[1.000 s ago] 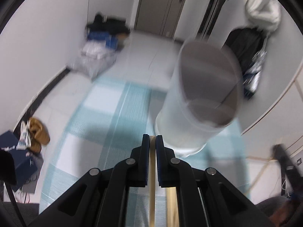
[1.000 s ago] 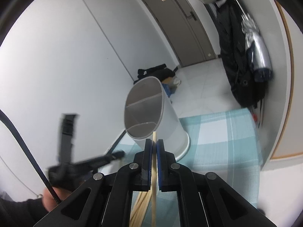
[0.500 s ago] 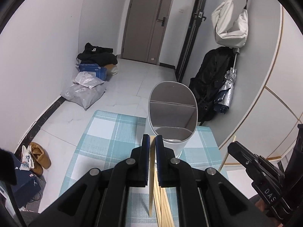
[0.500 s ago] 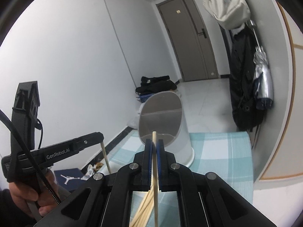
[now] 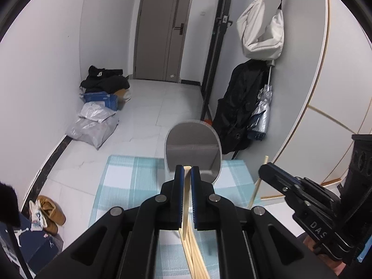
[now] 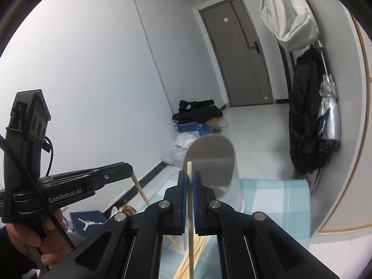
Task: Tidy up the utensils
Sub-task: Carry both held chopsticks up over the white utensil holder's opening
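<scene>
My left gripper (image 5: 186, 169) is shut on a wooden chopstick (image 5: 185, 204) that hangs down between its blue pads. Beyond its tips stands the white oval utensil holder (image 5: 192, 148) with a divider inside, on a blue checked cloth (image 5: 130, 176). In the right wrist view my right gripper (image 6: 190, 175) is shut on another chopstick (image 6: 190, 214), whose top end pokes above the pads. The holder (image 6: 212, 162) lies just past it. Each gripper shows in the other's view: the right gripper (image 5: 262, 172) with its stick, and the left gripper (image 6: 130, 169) held by a hand.
Several loose chopsticks (image 5: 196, 255) lie on the cloth below the grippers. On the floor are bags and boxes (image 5: 97, 116) by the left wall, shoes (image 5: 48, 211), and a dark shoe box (image 6: 87, 223). A black coat (image 5: 241, 109) and a white bag (image 5: 262, 25) hang at the right.
Both grippers have risen, each with its chopstick still clamped. The holder now sits lower and smaller in both views, and each gripper has come into the other's view.
</scene>
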Motion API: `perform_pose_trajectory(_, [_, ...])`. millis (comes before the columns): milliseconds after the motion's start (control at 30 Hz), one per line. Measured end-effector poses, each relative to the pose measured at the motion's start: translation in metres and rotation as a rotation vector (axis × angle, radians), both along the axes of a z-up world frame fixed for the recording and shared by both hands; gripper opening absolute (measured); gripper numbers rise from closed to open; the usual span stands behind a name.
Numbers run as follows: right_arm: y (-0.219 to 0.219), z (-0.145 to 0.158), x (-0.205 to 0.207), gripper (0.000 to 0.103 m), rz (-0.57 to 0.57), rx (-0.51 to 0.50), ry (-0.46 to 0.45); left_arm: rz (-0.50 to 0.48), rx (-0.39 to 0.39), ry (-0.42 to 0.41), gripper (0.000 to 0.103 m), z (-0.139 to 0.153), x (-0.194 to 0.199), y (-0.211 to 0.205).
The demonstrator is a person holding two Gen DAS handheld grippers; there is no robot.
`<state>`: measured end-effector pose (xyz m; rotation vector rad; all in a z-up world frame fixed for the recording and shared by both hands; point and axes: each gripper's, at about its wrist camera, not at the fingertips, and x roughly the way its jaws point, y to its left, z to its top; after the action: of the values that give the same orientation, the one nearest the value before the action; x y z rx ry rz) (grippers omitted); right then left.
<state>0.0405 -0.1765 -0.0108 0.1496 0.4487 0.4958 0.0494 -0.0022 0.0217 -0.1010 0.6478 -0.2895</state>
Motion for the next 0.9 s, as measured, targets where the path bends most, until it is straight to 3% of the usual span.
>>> perform_pose_trajectory(567, [0.004,0.09,0.063,0.004,0.034,0.02,-0.123,-0.069,-0.087,-0.092,0.003,0.085,0.053,0.001])
perform_pose_trajectory(700, [0.008,0.108,0.09,0.004,0.04,0.007,-0.165,-0.061,-0.102,-0.108,0.003,0.094,0.073,0.002])
perform_pose_trajectory(900, [0.015,0.109,0.124,0.004,0.042,-0.011,-0.202,-0.048,-0.102,-0.094,0.003,0.086,0.103,0.004])
